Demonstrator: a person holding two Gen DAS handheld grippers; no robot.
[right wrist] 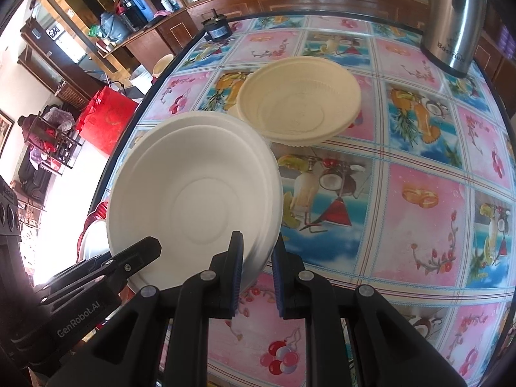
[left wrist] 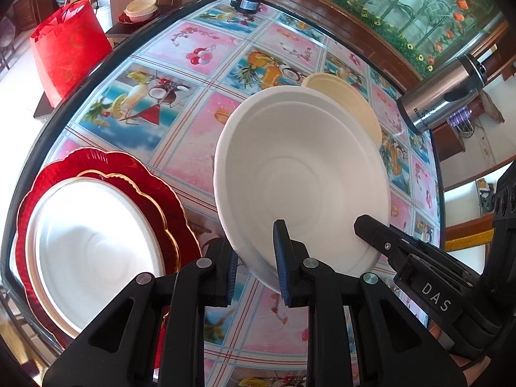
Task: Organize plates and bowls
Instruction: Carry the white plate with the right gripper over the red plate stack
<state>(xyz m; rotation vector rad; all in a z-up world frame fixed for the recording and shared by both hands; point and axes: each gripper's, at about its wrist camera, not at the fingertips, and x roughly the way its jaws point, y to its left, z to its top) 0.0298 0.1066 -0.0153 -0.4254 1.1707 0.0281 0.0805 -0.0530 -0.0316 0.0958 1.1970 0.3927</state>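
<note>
White pulp bowl [left wrist: 300, 174] hangs tilted, its near rim pinched by both the left gripper [left wrist: 256, 266] and right gripper [right wrist: 256, 275]; release one side gently before nesting it leftward onto the red plate [left wrist: 135, 180].

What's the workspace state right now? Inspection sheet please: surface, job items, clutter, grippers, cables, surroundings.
Surface: glass-topped table over fruit-print cloth.
Job's things: white bowl tilted, held at its rim by both grippers; cream bowl upright behind it; white plate on red plate.
Clutter: steel kettle; small motor at far edge.
Grippers: left gripper and right gripper each shut on the white bowl's rim.
Cables: nothing seen on the table.
Surroundings: red bag, wooden cabinets, bamboo-print panel.
</note>
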